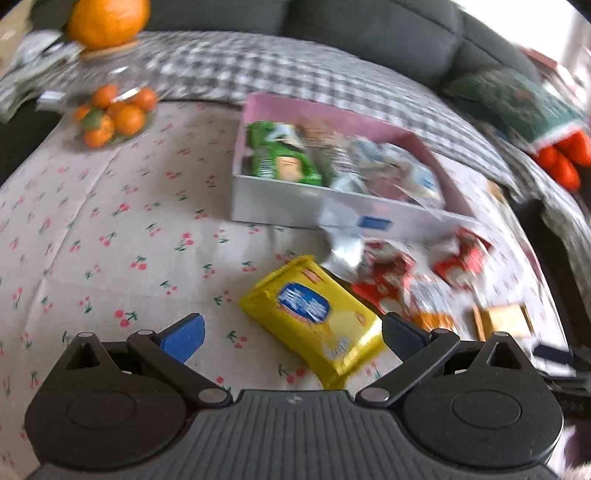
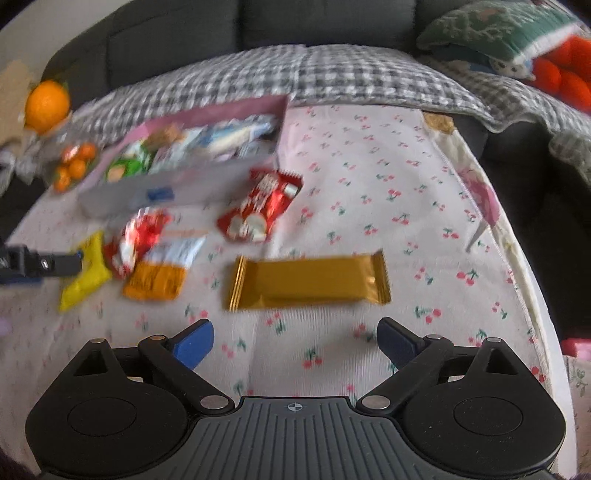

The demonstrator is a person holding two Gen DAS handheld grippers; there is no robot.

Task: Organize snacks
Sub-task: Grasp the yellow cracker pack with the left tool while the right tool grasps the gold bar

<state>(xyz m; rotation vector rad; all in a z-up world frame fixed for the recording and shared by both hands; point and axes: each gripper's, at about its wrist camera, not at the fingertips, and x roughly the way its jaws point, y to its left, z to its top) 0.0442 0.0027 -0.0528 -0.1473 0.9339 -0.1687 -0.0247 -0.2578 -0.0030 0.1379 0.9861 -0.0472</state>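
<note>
A pink-lined white box [image 1: 314,206] [image 2: 122,199] holds a green packet [image 1: 280,155] and several other snacks. Loose on the cherry-print cloth lie a yellow packet [image 1: 314,314] [image 2: 86,273], red packets [image 1: 391,273] [image 2: 262,206], an orange-and-white packet [image 2: 162,269] and a gold bar [image 2: 306,282]. My left gripper [image 1: 291,334] is open, its fingers either side of the yellow packet's near end, not touching. My right gripper [image 2: 295,341] is open and empty, just short of the gold bar. The left gripper also shows at the right wrist view's left edge [image 2: 44,264].
A glass jar of small oranges [image 1: 110,114] with a large orange [image 1: 107,22] on its lid stands at the far left. A checked blanket [image 2: 332,77] and dark sofa lie behind the table. A green cushion [image 2: 509,29] and red items sit at the right.
</note>
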